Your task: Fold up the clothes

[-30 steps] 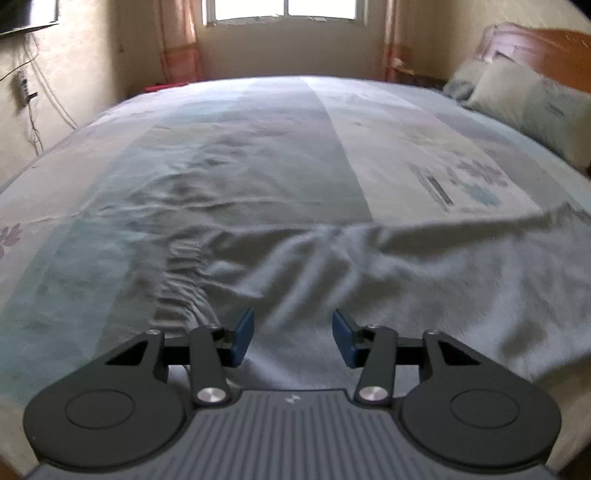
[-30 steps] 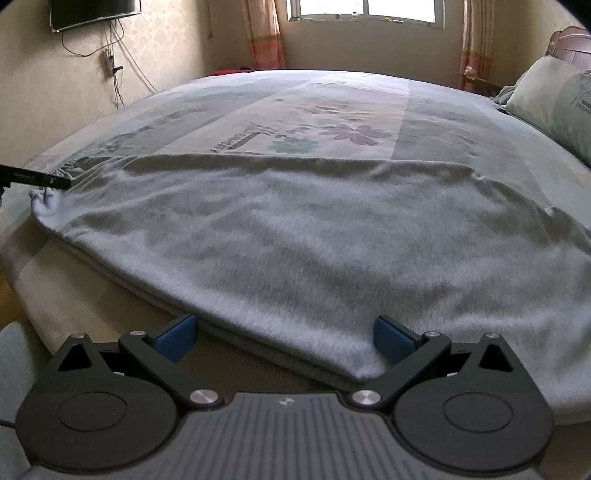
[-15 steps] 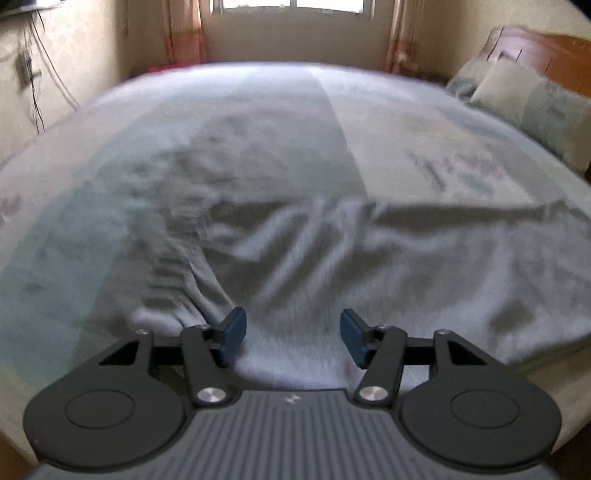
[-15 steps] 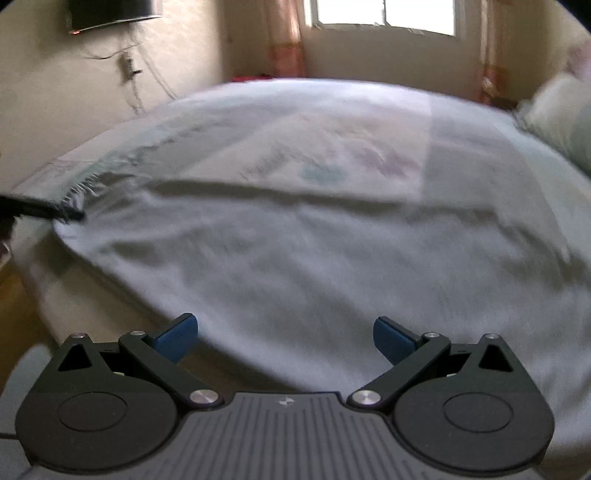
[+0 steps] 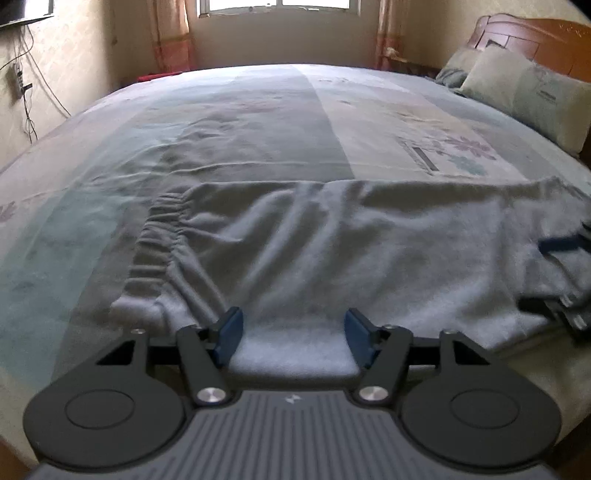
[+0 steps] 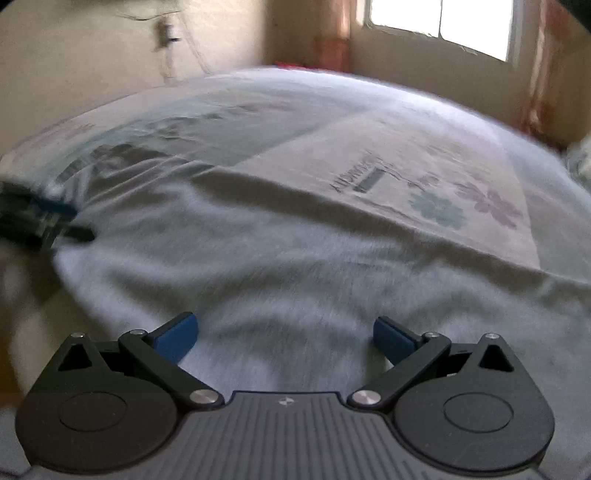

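A grey garment [image 5: 332, 251] with a gathered elastic waistband [image 5: 155, 236] at its left end lies spread across the bed. My left gripper [image 5: 294, 334] is open at the garment's near edge, and a strip of the cloth lies between its blue pads [image 5: 229, 334]. My right gripper [image 6: 284, 334] is wide open low over the same grey garment [image 6: 295, 266], whose cloth fills the gap between its fingers. The right gripper [image 5: 561, 280] also shows at the right edge of the left wrist view, with bunched cloth between its fingers. The right wrist view is blurred.
A patterned bedspread [image 5: 258, 122] covers the wide bed. Pillows [image 5: 517, 88] and a wooden headboard [image 5: 535, 37] are at the far right. A window [image 5: 277, 3] with curtains is beyond the bed. A wall with cables [image 5: 22, 85] is on the left.
Both grippers have come down and forward onto the garment's near edge. The left gripper's fingers stand slightly wider apart. The right wrist view has swung left and turned blurry.
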`<action>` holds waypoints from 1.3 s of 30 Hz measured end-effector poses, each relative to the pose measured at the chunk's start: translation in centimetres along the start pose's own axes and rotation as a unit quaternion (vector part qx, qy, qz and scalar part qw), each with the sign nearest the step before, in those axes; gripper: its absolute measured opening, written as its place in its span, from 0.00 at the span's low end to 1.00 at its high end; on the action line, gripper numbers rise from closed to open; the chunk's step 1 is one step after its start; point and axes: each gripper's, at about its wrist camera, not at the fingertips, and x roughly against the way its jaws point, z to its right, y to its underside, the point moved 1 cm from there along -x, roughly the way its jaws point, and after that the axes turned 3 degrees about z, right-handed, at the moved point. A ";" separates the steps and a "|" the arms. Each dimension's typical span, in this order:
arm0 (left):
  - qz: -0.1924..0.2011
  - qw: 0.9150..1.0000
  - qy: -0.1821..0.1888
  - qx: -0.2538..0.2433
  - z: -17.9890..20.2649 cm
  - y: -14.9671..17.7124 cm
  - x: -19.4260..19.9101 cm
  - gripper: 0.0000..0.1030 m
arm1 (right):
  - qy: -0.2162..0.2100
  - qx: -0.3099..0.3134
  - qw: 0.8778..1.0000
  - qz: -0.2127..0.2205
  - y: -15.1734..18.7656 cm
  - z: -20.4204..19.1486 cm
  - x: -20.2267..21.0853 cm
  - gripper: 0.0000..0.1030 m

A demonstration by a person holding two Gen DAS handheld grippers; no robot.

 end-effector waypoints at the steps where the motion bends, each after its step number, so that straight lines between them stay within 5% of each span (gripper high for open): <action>1: -0.002 1.000 -0.002 -0.001 0.1 -0.3 0.0 0.62 | 0.005 -0.004 1.000 -0.002 0.3 0.5 0.4 1.00; 5: 0.002 1.000 -0.003 -0.008 1.3 -1.4 0.3 0.57 | 0.025 -0.022 0.999 -0.009 1.3 2.6 2.2 1.00; 8: 0.022 0.999 0.032 -0.028 3.5 -2.1 0.4 0.61 | 0.040 -0.036 0.998 -0.015 2.1 4.2 3.5 1.00; 12: -0.007 0.999 0.018 -0.042 4.9 -1.0 -1.2 0.66 | 0.060 -0.054 0.997 -0.022 3.2 6.2 5.2 1.00; 18: -0.018 1.000 0.001 0.001 3.5 -2.2 -0.5 0.67 | 0.025 -0.071 0.997 -0.007 6.0 8.1 7.3 1.00; 25: 0.022 0.998 0.030 0.048 2.7 -6.5 -3.5 0.68 | 0.042 -0.073 0.996 -0.003 6.3 7.6 7.1 1.00; 29: -0.001 0.998 -0.013 0.060 1.0 -7.3 -7.9 0.67 | 0.044 -0.075 0.996 -0.004 6.3 7.7 7.0 1.00; 33: 0.014 0.994 -0.041 0.102 -1.3 -8.8 -7.0 0.66 | 0.044 -0.075 0.996 -0.001 6.4 7.6 7.0 1.00; 39: -0.008 0.994 0.022 0.107 -3.3 -6.6 -3.7 0.71 | 0.045 -0.074 0.996 0.005 6.6 7.6 7.1 1.00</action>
